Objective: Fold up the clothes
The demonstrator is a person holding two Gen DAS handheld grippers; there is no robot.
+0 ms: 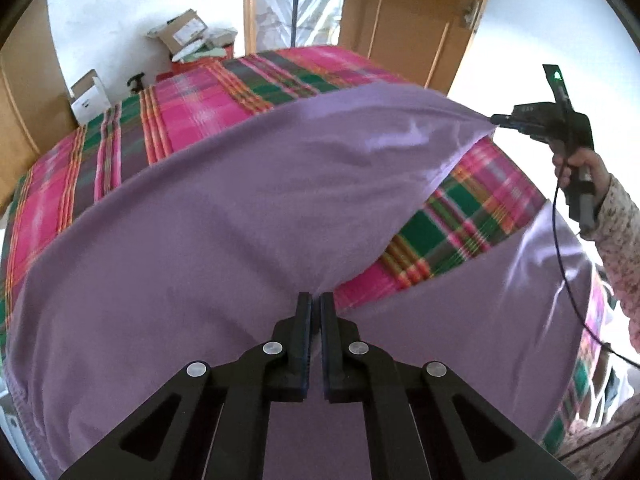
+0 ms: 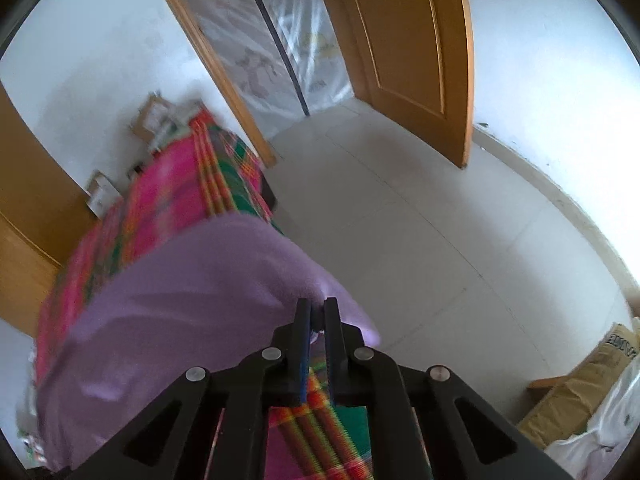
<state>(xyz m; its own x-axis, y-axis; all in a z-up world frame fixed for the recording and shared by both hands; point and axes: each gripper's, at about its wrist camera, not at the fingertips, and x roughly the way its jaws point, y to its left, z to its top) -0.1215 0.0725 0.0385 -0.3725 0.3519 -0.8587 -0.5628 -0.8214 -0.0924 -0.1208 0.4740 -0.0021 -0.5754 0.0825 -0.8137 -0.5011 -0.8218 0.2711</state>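
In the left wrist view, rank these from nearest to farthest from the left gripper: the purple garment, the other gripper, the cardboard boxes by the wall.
1. purple garment, pinched in the left gripper.
2. right gripper, upper right, holding the garment's corner.
3. cardboard boxes, upper left, beyond the bed.

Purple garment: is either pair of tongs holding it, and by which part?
Both. The left tongs pinch the purple garment at an edge fold; the right tongs pinch a lifted corner.
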